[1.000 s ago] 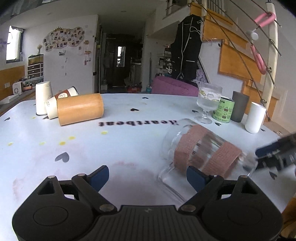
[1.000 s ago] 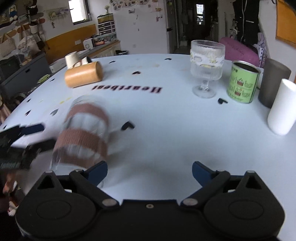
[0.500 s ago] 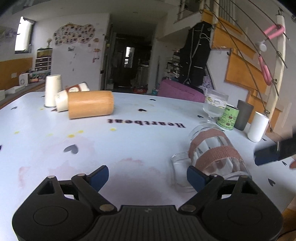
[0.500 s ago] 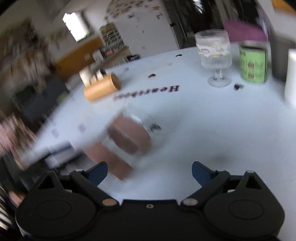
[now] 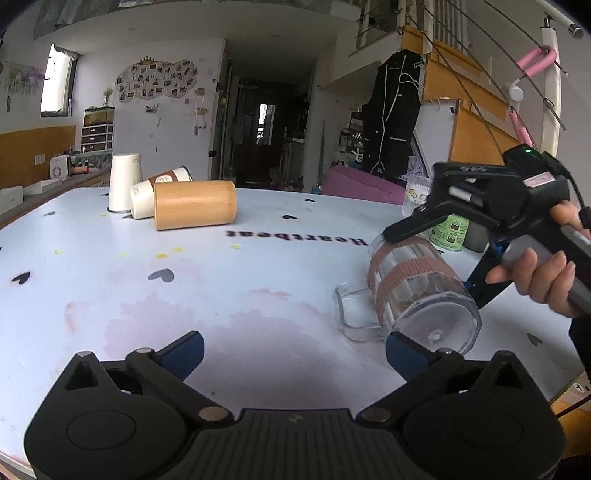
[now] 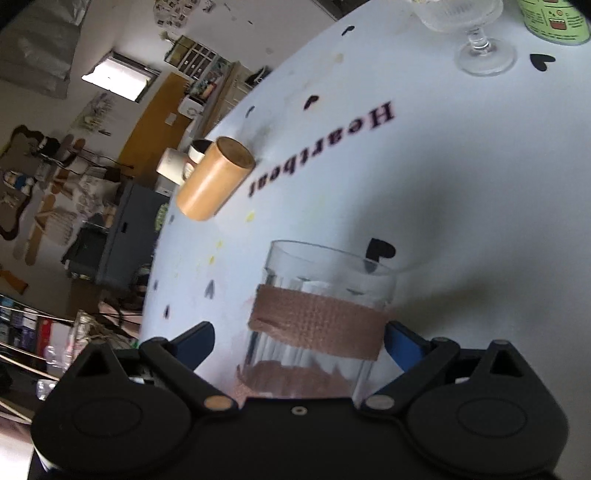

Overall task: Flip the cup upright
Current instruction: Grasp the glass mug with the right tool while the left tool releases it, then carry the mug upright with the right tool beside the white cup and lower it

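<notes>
1. The glass cup [image 5: 417,291], clear with two brown tape bands and a handle, lies on its side at the near right of the white table [image 5: 258,280], base toward the left wrist camera, mouth pointing far-right, handle resting against the tabletop on its left.
2. The right gripper [image 6: 299,343] is wide apart, with the cup's body between its blue-tipped fingers [image 6: 400,341]; the right finger sits just beside the upper tape band, while a gap shows on the left side.
3. From the left wrist view, the right gripper [image 5: 424,254] reaches over the cup from the right, held in the person's hand [image 5: 539,277].
4. The left gripper [image 5: 293,352] stands spread wide, low over the near table edge; its right fingertip [image 5: 406,354] is just beside the cup's base, and whether they touch cannot be told.
5. Far left on the table lies a wooden cylinder [image 5: 195,205] on its side, with a fallen paper cup [image 5: 159,192] and an inverted white paper cup [image 5: 123,182] just beyond it.
6. At the far right stand a stemmed glass [image 6: 469,33] and a green can [image 6: 554,20].
</notes>
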